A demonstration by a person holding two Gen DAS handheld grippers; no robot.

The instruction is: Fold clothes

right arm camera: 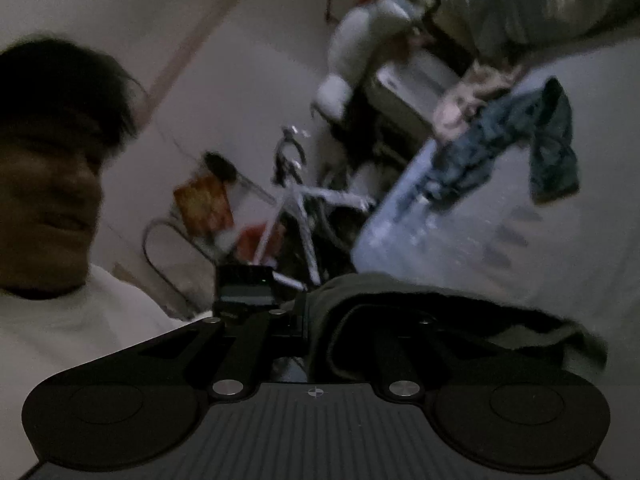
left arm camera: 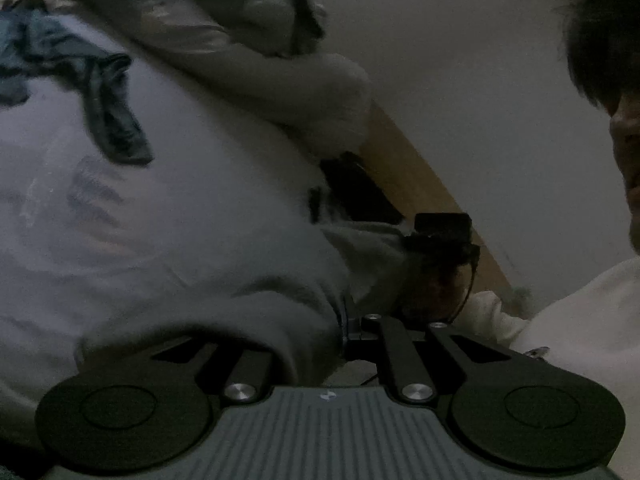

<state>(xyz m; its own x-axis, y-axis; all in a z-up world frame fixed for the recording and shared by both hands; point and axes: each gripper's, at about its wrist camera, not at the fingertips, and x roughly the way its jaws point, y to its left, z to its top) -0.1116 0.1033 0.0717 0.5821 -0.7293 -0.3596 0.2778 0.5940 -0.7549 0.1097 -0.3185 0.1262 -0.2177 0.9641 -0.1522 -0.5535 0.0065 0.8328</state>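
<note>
A grey-green garment (left arm camera: pixel 280 304) hangs between both grippers, lifted above the pale bed sheet (left arm camera: pixel 160 208). My left gripper (left arm camera: pixel 352 328) is shut on one edge of it; the cloth drapes over its left finger. My right gripper (right arm camera: pixel 304 320) is shut on the other edge (right arm camera: pixel 400 292), with cloth draped over its right finger. The right gripper also shows in the left wrist view (left arm camera: pixel 440 240), opposite and close. A dark teal garment (left arm camera: pixel 108 108) lies crumpled on the sheet; it also shows in the right wrist view (right arm camera: pixel 520 140).
The person holding the grippers, in a white shirt (right arm camera: pixel 80 320), is near both cameras. A quilted pale blanket (left arm camera: pixel 224 40) lies on the bed. Beside the bed stand a bicycle (right arm camera: pixel 304 200), a box (right arm camera: pixel 412 84) and clutter. The room is dim.
</note>
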